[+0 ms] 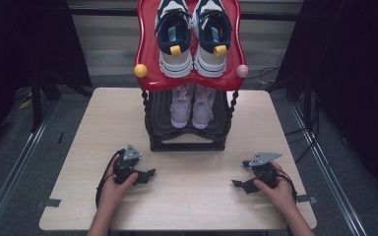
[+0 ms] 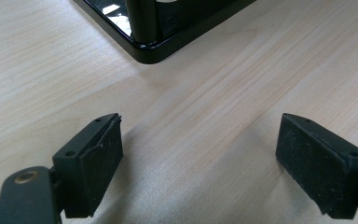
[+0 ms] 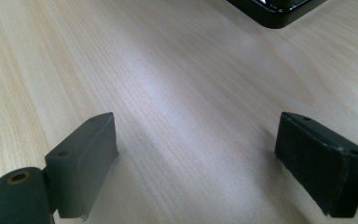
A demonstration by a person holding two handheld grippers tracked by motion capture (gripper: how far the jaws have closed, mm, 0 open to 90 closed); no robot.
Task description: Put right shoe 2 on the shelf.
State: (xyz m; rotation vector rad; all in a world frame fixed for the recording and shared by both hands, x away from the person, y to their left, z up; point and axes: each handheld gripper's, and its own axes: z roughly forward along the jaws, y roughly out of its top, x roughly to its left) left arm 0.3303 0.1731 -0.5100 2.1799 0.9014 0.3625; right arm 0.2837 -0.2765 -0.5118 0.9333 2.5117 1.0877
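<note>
Both grippers, left (image 1: 146, 176) and right (image 1: 240, 186), spread blocky black fingers (nothing held) over pale wood-grain table (image 1: 197, 189).

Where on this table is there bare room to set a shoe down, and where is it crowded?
The table is bare between the left gripper and the right gripper, both open and empty. Bare strips also flank the shoe rack on either side. The rack is crowded: white-and-navy sneakers fill the red top shelf, pink shoes the lower shelf.

Bright tabletop, dark surround, soft shadows.
</note>
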